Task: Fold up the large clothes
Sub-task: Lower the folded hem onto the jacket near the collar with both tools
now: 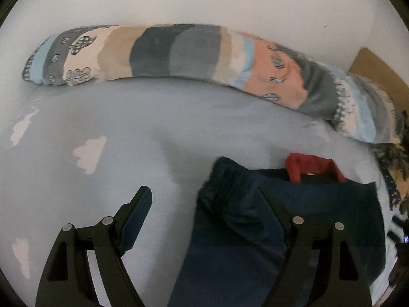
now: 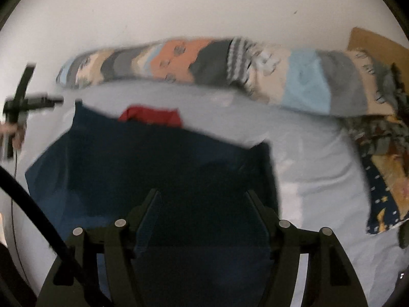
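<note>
Left wrist view looks across a pale blue bedsheet printed with white clouds (image 1: 89, 153), backed by a plain white wall (image 1: 204, 0). Along the wall lies a long striped patchwork bolster pillow in grey, beige, peach and light blue (image 1: 179, 56); a brown cardboard panel (image 1: 378, 74) stands at its right end. The left gripper (image 1: 204, 202) is spread wide with nothing between its fingers, one finger over the sheet, the other over the dark navy blue garment (image 1: 242, 230), which lies on the bed with a red piece of cloth (image 1: 306, 166) at its far edge. In the blurred right wrist view, the right gripper (image 2: 204, 199) is likewise spread apart above the garment, gripping nothing. A patterned navy-and-yellow fabric (image 2: 383, 192) lies right.
</note>
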